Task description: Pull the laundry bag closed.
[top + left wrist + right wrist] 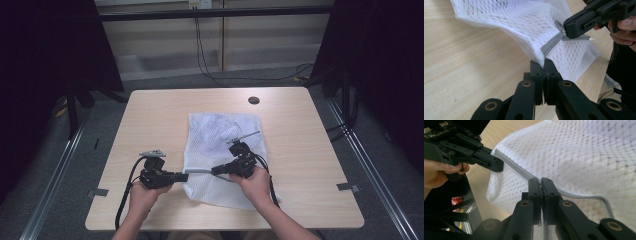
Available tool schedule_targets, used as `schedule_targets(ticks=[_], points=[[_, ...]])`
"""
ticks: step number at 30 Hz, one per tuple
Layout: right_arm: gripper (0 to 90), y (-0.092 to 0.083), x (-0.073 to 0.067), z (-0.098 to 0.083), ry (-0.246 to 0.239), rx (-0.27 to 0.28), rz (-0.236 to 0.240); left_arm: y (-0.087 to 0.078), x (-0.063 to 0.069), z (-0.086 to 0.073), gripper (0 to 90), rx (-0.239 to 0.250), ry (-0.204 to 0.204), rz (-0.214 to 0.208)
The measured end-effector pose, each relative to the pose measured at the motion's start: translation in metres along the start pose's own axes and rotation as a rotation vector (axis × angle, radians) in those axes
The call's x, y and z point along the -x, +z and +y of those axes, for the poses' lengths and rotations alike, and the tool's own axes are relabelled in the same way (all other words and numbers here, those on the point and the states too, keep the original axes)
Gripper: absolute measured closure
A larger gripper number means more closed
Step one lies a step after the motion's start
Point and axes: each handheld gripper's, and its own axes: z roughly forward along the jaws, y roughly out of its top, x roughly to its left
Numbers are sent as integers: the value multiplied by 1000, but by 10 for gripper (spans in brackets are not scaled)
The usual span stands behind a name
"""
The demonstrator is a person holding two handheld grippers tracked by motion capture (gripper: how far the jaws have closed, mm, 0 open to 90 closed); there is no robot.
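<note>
White mesh bag (223, 150) lying flat on the light wooden tabletop (150, 120), slightly right of the tabletop's middle, long side running away from the person. Near left corner of the bag lifted off the wood and pulled taut between two tools. Grey zipper strip (199, 171) stretched along that lifted edge, spanning the gap from one tool to the other.

Left tool (183, 176) just off the bag's left edge, held in the left hand (142, 192), pointing toward the bag. Jaws pressed together on the bag's hem at the end of the grey strip; in the left gripper view (543, 62) mesh folds over the tips and rises away from them.

Right tool (216, 170) over the bag's near left part, held in the right hand (257, 182), pointing back toward the left tool. Jaws clamped on the grey strip farther along the bag's edge; in the right gripper view (541, 181) the strip runs into the closed tips from the upper left and curves out to the right across the mesh.

Far half of the bag flat and loosely wrinkled. Small dark round hole (254, 100) in the tabletop beyond the bag's far right corner, well apart from it. Black cables (125, 195) trailing from the left tool back toward the near edge of the tabletop, left of the bag.
</note>
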Motion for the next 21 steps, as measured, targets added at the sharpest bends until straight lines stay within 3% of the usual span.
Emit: schedule_targets(ticks=[21], points=[[869,-10,10,-6,21,2,-7,0,-1,0,882,-7,-4,-4]])
